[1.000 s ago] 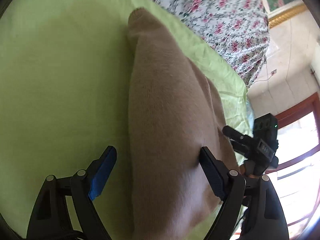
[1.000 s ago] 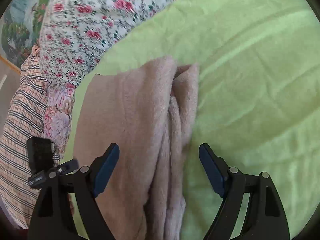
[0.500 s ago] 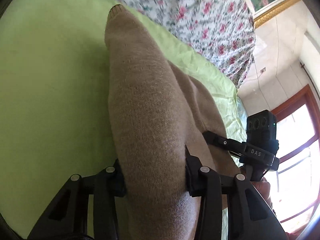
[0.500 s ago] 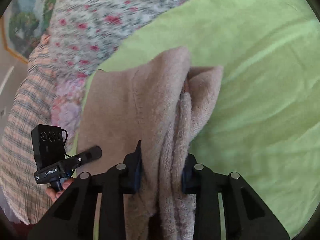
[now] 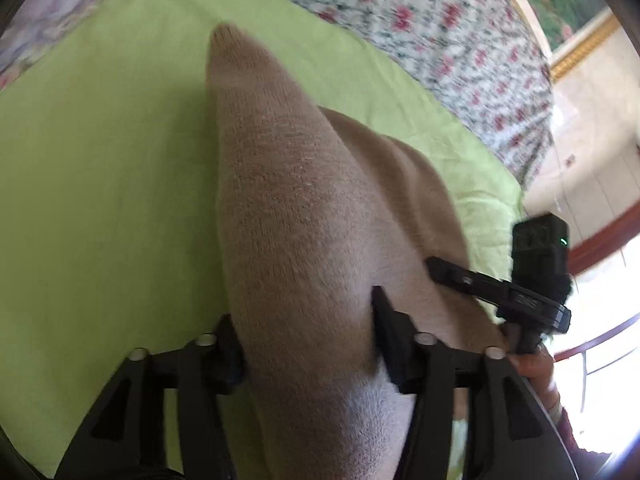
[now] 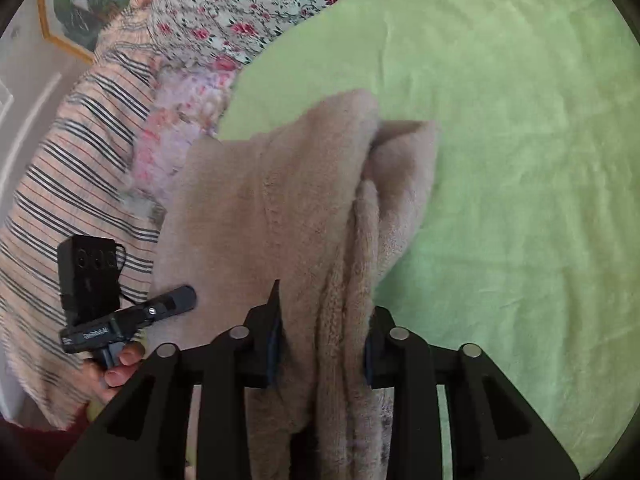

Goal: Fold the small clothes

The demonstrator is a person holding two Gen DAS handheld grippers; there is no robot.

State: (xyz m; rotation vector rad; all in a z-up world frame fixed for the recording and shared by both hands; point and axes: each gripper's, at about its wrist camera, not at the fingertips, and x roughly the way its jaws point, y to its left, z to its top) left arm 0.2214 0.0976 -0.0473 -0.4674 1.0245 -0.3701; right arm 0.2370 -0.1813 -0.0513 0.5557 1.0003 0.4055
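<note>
Beige knit sweater [image 5: 304, 216] lies bunched on a lime-green sheet [image 5: 100, 184], lifted at two points. Left gripper [image 5: 306, 344] pinches a thick fold, its jaws opening; right gripper [image 6: 322, 344] clamps the gathered edge, jaws also easing apart. Floral bedding [image 6: 240, 4] lies beyond.

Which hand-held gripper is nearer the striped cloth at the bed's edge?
Left. The left hand-held gripper reaches beside the striped cloth; the right hand-held gripper grips the beige garment farther from it, toward the green sheet.

Bunched beige fleece garment [image 5: 304, 216], lifted
</note>
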